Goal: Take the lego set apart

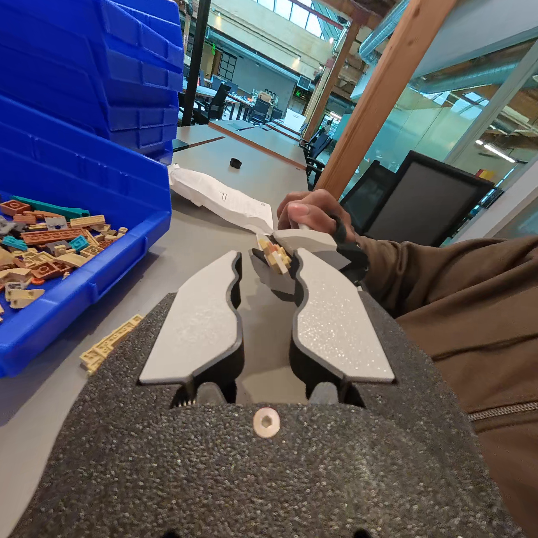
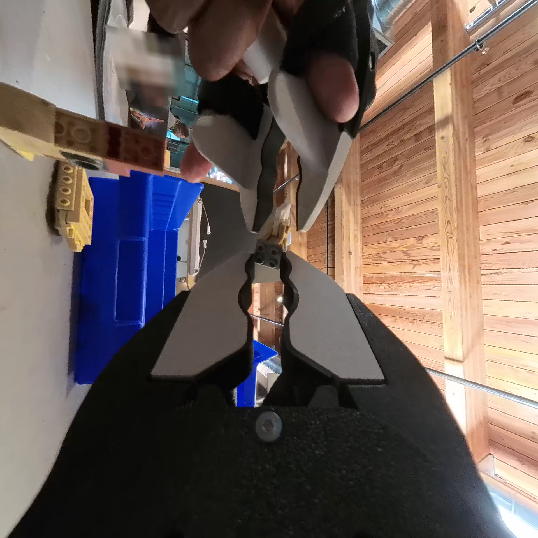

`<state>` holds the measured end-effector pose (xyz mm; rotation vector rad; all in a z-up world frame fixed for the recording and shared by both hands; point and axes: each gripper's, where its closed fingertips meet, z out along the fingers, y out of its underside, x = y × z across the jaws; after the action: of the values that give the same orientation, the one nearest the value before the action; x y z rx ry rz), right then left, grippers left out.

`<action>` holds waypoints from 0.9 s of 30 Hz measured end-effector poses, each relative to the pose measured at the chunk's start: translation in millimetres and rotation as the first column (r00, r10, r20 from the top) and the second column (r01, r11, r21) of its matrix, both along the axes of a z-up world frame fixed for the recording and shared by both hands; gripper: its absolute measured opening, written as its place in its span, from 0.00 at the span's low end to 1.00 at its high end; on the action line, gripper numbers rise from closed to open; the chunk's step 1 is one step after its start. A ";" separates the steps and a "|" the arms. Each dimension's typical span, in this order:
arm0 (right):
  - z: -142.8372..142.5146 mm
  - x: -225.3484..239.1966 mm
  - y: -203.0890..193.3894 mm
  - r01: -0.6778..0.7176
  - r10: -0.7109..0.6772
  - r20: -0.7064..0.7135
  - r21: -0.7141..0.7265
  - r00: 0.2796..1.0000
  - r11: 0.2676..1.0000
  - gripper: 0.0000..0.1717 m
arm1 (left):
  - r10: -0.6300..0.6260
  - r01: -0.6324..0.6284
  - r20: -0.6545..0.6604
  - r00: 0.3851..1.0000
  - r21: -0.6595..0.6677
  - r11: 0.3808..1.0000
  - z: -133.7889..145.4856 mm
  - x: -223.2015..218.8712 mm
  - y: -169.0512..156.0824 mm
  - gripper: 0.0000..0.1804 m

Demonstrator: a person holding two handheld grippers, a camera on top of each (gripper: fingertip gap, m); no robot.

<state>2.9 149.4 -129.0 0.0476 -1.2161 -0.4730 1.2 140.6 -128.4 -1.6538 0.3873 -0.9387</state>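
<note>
My right gripper (image 2: pixel 267 257) is shut on a dark grey studded brick (image 2: pixel 268 255). A small build of tan, white and orange bricks (image 2: pixel 281 225) sits on the brick's far side. In the left wrist view this gripper (image 1: pixel 263 243) comes in from the right, held by a hand (image 1: pixel 308 209), with the small build (image 1: pixel 276 256) between its fingers. My left gripper (image 1: pixel 267 256) is open. Its fingertips stand on either side of the build, which is close to the right finger (image 1: pixel 302 262), and no pad presses on it. The right wrist view shows the left gripper (image 2: pixel 279 227) reaching in from above.
An open blue bin (image 1: pixel 96 279) with several loose bricks (image 1: pixel 43 247) stands at the left, with stacked blue bins (image 1: pixel 87 72) behind. Tan plates (image 1: pixel 110 343) lie on the grey table. A white booklet (image 1: pixel 218 198) and a dark monitor (image 1: pixel 422 198) lie beyond. A brown and tan build (image 2: pixel 110 142) is near. The grippers are tip to tip, or close to it.
</note>
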 end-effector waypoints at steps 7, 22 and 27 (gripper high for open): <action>0.1 -0.9 -0.6 0.018 -0.018 -0.004 0.025 1.000 1.000 0.09 | 0.021 -0.020 0.088 0.996 -0.014 1.000 5.2 2.2 2.5 0.06; -5.5 -1.3 4.4 -0.196 0.271 0.025 -0.625 0.962 0.756 0.09 | 0.252 -0.244 -0.441 0.861 0.077 0.967 -37.9 -29.4 18.8 0.04; -14.8 -0.4 13.4 -0.212 0.392 0.014 -0.823 0.920 0.526 0.09 | 0.209 -0.269 -0.618 0.758 -0.005 0.963 -72.5 -35.3 20.6 0.05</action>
<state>2.5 162.9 -143.8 -0.4971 -1.4938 0.4632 -34.1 161.2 -200.9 -2.0247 0.5543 -0.1982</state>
